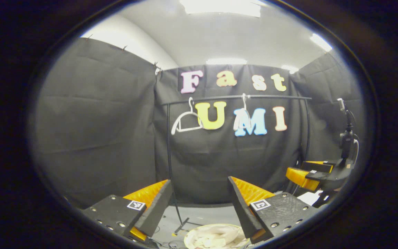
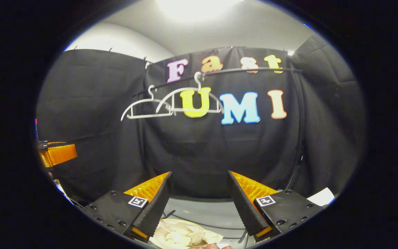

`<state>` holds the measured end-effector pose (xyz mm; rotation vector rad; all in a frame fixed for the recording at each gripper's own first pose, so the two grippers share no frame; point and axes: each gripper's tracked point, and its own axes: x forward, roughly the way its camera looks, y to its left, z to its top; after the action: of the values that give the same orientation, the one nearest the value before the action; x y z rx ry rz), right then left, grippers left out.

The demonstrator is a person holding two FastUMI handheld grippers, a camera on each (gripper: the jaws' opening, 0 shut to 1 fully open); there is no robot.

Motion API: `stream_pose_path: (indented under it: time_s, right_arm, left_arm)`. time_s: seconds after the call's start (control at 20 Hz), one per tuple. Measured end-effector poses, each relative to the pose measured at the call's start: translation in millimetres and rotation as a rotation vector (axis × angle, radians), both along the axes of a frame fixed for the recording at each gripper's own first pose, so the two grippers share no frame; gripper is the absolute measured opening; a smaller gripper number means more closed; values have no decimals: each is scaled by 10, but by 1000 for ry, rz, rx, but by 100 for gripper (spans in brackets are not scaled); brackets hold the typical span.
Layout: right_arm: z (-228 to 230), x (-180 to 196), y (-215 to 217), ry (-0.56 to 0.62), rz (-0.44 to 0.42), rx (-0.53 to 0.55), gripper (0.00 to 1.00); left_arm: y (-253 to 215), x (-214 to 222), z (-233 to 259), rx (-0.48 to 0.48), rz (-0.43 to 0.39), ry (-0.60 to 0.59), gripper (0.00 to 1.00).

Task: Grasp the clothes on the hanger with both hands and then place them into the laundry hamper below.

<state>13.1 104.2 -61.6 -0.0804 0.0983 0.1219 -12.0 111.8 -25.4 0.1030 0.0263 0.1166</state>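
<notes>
1. You are holding both tongs low and level, facing a black rail [image 1: 233, 97] that is carrying two bare white hangers [image 2: 171, 103]. In the left gripper view, the left tongs [image 1: 199, 202] are standing wide apart with nothing between them; the right tongs [image 2: 199, 200] are spread the same way in the right gripper view, gripping nothing.

2. The clothes [image 2: 180, 237] are lying in the laundry hamper [image 1: 193, 232] on the floor, just below and between your tongs. Nothing is hanging on either hanger.

3. The clothes are showing as a crumpled, pale cream heap with soft folds, filling the round hamper, whose rim is pale yellow.

4. Judging by those loose folds, the fabric is light, limp and not fragile. It is likely to sag and slide, so any further hold is best taken on a thick bunched fold rather than a single thin edge.

5. The placing step is looking done, as far as these views are showing.
</notes>
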Motion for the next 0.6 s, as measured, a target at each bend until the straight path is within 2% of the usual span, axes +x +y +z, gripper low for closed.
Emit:
stream_pose_path:
  time_s: [0.05,0.15,0.25,0.3,0.35,0.4,0.5,0.6]
  right_arm:
    - [215,-39,-88,-45,-24,1,100]
    - [516,-129,-261,-113,-70,-3,94]
    - [728,-262,-452,-164,-113,-4,97]
    - [781,-339,-536,-177,-130,-3,92]
    - [798,-413,-649,-179,-155,-2,92]
    - [783,-486,-744,-168,-175,6,97]
    - [673,-655,-890,-126,-200,12,98]
    - [549,-816,-1090,-92,-244,-26,97]
  left_arm:
    - [-46,-66,132,-4,-9,-18,92]
    - [-145,-103,340,-28,-24,-52,92]
    - [-132,-166,452,-33,-26,-72,92]
    - [-101,-209,464,-39,-22,-78,92]
    - [-84,-264,447,-54,-18,-79,92]
    - [-55,-311,409,-66,-22,-76,92]
    - [102,-435,287,-63,-15,-67,92]
    - [246,-531,190,-66,-5,-60,92]
